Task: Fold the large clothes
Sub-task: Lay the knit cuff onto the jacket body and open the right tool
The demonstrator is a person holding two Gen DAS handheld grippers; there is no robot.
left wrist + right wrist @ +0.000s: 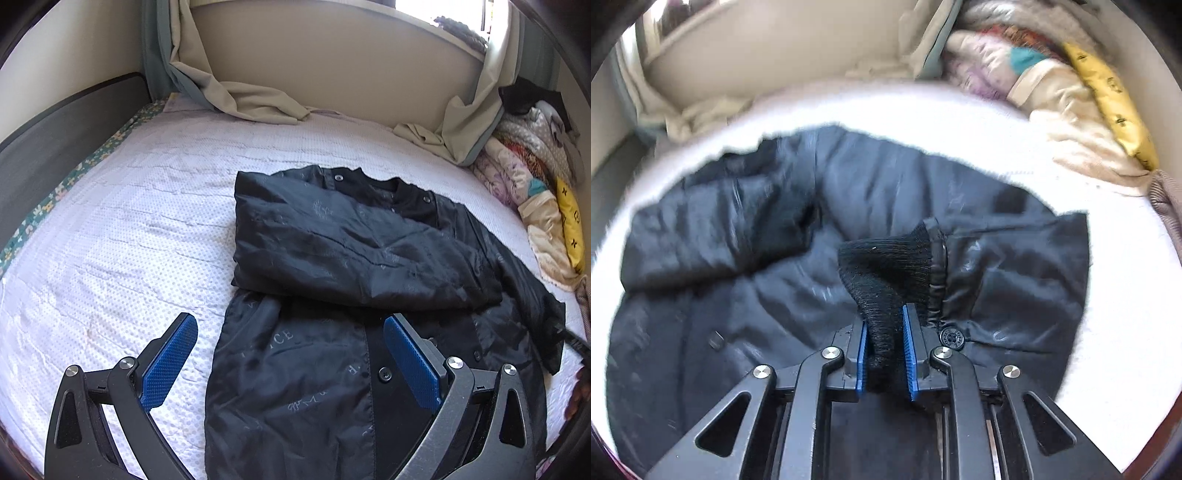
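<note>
A large black jacket (pixel 332 258) with snap buttons lies on the white bed (pixel 129 221), its left sleeve folded across the chest. My left gripper (pixel 291 354) is open and empty, hovering over the jacket's lower left front. In the right wrist view, my right gripper (pixel 884 350) is shut on the black ribbed knit cuff (pixel 886 273) of the jacket's right sleeve and holds it lifted above the jacket body (pixel 738 258). That view is blurred by motion.
A pile of folded blankets and clothes (pixel 535 184) sits at the bed's right edge; it also shows in the right wrist view (pixel 1052 81). Beige curtains (pixel 251 99) drape onto the far side. A dark headboard (pixel 55 147) runs along the left.
</note>
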